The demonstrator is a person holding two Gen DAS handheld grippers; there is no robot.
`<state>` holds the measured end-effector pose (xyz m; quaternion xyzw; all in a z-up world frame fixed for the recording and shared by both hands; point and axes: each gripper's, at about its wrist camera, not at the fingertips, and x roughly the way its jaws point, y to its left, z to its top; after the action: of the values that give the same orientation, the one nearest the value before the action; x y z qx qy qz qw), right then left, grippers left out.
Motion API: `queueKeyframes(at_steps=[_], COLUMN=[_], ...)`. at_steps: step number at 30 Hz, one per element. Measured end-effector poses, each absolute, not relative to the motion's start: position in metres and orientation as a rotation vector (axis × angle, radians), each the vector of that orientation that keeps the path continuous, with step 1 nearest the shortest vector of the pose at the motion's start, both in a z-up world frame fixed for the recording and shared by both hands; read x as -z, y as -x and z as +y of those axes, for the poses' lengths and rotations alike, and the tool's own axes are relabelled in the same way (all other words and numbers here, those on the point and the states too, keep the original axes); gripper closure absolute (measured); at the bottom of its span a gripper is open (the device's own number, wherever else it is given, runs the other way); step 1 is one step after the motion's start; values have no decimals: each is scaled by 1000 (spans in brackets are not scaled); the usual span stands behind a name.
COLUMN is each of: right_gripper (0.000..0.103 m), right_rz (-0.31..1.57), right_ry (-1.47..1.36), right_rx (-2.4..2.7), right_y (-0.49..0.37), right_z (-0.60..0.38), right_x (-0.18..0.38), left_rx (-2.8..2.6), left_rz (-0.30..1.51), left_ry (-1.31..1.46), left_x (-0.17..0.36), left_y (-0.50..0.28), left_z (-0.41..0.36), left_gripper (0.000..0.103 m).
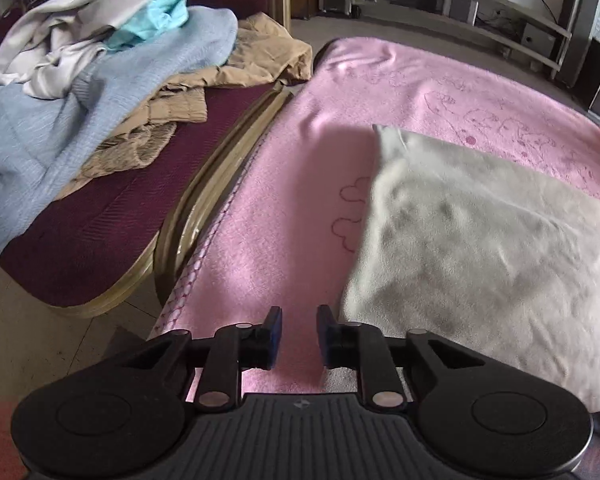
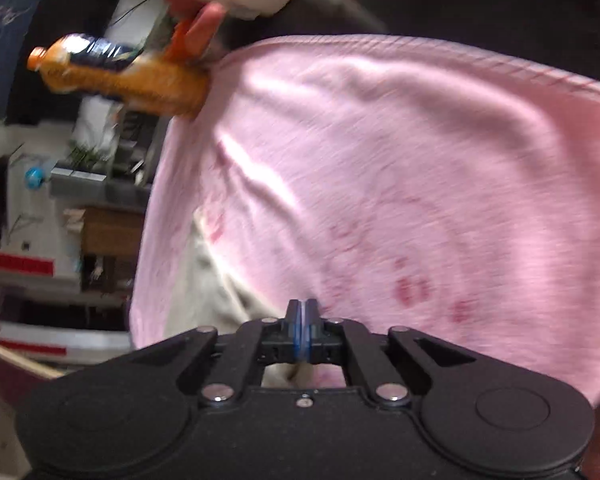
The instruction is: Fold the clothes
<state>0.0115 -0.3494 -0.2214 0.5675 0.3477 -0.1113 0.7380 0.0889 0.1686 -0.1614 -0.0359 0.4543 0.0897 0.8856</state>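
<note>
The left gripper (image 1: 299, 326), black with blue pads, hangs with its jaws parted by a narrow gap and nothing between them, above the near edge of the fuzzy pink blanket (image 1: 300, 184) printed with faint red outline drawings. Just to the right of that gripper, on the blanket, lies the pale grey-white soft garment (image 1: 480, 248), spread fairly flat. Off the blanket's left edge stands a maroon upholstered seat with a tan rim (image 1: 112, 240), and on it a heap of clothes: a light blue knit (image 1: 52, 136), a beige crumpled piece (image 1: 236, 64), a white cloth (image 1: 84, 12) and a turquoise scrap (image 1: 160, 16).

The right gripper (image 2: 301, 322) has its jaws pressed together, pads meeting; whether any cloth is pinched there cannot be told. Beyond it spreads the same blanket (image 2: 380, 160), blurred, with an orange-filled plastic bottle (image 2: 116, 72) lying at its far left corner.
</note>
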Motion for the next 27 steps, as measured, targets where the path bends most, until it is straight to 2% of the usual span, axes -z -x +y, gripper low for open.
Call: queueKeyframes(at_steps=[5, 8, 11, 12, 16, 18, 20, 22, 26, 27], right_gripper=[89, 88, 88, 101, 103, 92, 87, 87, 83, 82], right_rz=[708, 776, 902, 931, 907, 873, 815, 793, 842, 863], right_ry=[-1186, -1115, -1011, -995, -982, -903, -949, -989, -977, -975], right_rx=[49, -107, -46, -7, 159, 278, 246, 129, -115, -163], right_y=[-13, -39, -53, -52, -25, -12, -3, -5, -29, -35], right_z=[-324, -296, -279, -279, -303, -311, -315, -308, -272, -263], right_x=[200, 196, 202, 206, 198, 187, 182, 181, 183, 185], left_rx=[-28, -11, -61, -77, -134, -131, -72, 6, 95, 90], left_rz=[870, 922, 992, 1006, 1029, 990, 931, 897, 950, 978], left_ry=[33, -63, -130, -138, -134, -110, -81, -70, -146, -173], left_x=[153, 172, 185, 185, 181, 173, 161, 156, 170, 176], left_y=[-80, -90, -91, -88, -76, -68, -64, -63, -71, -72], left_z=[143, 124, 121, 124, 134, 137, 134, 126, 103, 100], left_gripper=[81, 80, 75, 73, 72, 82, 82, 81, 80, 76])
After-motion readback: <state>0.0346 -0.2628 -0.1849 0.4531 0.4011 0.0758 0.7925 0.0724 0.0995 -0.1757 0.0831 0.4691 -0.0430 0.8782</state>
